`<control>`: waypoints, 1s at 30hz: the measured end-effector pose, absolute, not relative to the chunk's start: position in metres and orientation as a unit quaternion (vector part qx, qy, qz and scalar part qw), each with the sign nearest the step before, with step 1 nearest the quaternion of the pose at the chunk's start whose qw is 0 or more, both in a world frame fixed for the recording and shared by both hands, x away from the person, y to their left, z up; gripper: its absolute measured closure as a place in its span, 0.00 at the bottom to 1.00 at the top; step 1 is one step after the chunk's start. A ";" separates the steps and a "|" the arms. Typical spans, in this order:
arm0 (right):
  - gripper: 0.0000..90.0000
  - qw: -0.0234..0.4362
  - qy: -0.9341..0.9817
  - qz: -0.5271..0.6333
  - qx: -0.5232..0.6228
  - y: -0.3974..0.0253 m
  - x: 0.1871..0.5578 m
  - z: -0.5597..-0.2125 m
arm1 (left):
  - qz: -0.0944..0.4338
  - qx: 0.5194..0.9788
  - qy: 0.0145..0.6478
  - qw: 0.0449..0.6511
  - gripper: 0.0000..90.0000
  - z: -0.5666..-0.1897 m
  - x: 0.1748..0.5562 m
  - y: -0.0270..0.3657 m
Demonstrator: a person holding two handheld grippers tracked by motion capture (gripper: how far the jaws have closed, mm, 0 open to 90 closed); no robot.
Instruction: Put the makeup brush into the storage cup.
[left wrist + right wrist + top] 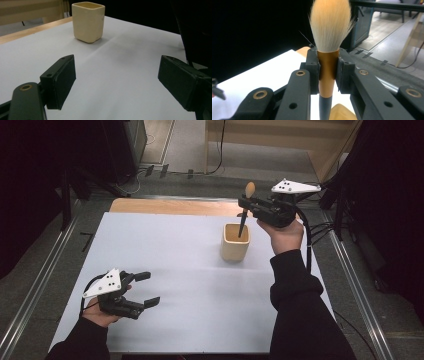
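Brush [329, 37]: a makeup brush with pale orange-tipped bristles, copper ferrule and dark handle, held upright, bristles up, at about 1 o'clock on the counter [165, 270] in the high view.
Brush position: its handle points down into the mouth of the cup [235, 241], so it looks to be either going in or coming out; I cannot tell whether the tip touches the bottom.
Right gripper [328, 72]: closed tight on the copper ferrule, one pad on each side, which keeps the brush plumb and lets the handle drop straight in.
Cup: cream, square with rounded corners, standing upright at 1 o'clock, directly under the brush; its open top faces up to receive the handle.
Left gripper [148, 289]: resting low at 8 o'clock, well apart from the cup, jaws spread wide and holding nothing; probably parked out of the way, as the cup seems steady enough alone.
Left gripper's outlook: its camera looks across bare white counter at the cup [88, 21].
Writing and brands: no label or print readable on brush, cup or gripper; the cup's near faces are plain.
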State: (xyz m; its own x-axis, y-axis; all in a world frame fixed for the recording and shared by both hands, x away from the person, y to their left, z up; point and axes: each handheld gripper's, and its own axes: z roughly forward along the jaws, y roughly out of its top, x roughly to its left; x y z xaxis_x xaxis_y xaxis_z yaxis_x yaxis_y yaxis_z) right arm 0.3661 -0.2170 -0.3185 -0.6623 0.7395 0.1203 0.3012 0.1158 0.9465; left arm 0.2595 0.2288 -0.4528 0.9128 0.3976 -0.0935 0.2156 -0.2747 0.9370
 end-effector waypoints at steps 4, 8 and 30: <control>0.85 0.205 0.719 0.555 0.365 -0.220 0.372 -0.320 | 0.080 0.795 0.192 0.571 0.17 -0.453 0.259 0.229; 0.85 0.208 0.716 0.551 0.375 -0.222 0.379 -0.324 | 0.080 0.795 0.190 0.570 0.17 -0.453 0.260 0.228; 0.85 0.224 0.719 0.532 0.388 -0.207 0.402 -0.352 | 0.083 0.793 0.191 0.572 0.17 -0.452 0.260 0.230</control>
